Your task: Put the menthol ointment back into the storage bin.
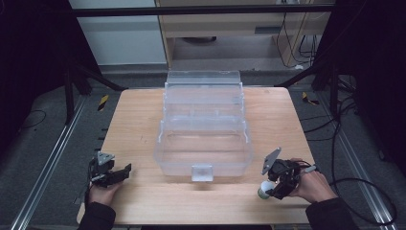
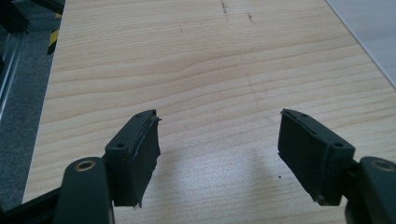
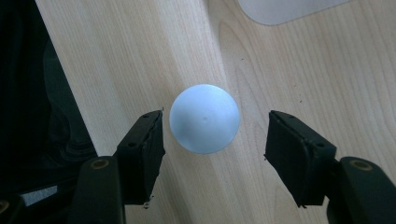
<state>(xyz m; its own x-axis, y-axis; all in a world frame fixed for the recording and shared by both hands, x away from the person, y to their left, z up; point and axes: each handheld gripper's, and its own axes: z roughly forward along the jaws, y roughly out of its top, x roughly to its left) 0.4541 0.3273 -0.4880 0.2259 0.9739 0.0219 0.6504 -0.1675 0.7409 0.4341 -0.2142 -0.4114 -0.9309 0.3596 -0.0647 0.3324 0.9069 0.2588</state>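
The white ball (image 3: 204, 118) sits between the right gripper (image 3: 215, 133)'s parted jaws near the table (image 1: 143, 124)'s front right corner, untouched. The left gripper (image 2: 217, 140), jaws apart, is well away.

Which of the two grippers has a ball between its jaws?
The right gripper: a white ball sits between its open jaws. The left gripper has bare table.

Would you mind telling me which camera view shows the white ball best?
The right gripper view: the white ball sits large and unobstructed between the right gripper pads. The high view shows it small, partly hidden under that gripper.
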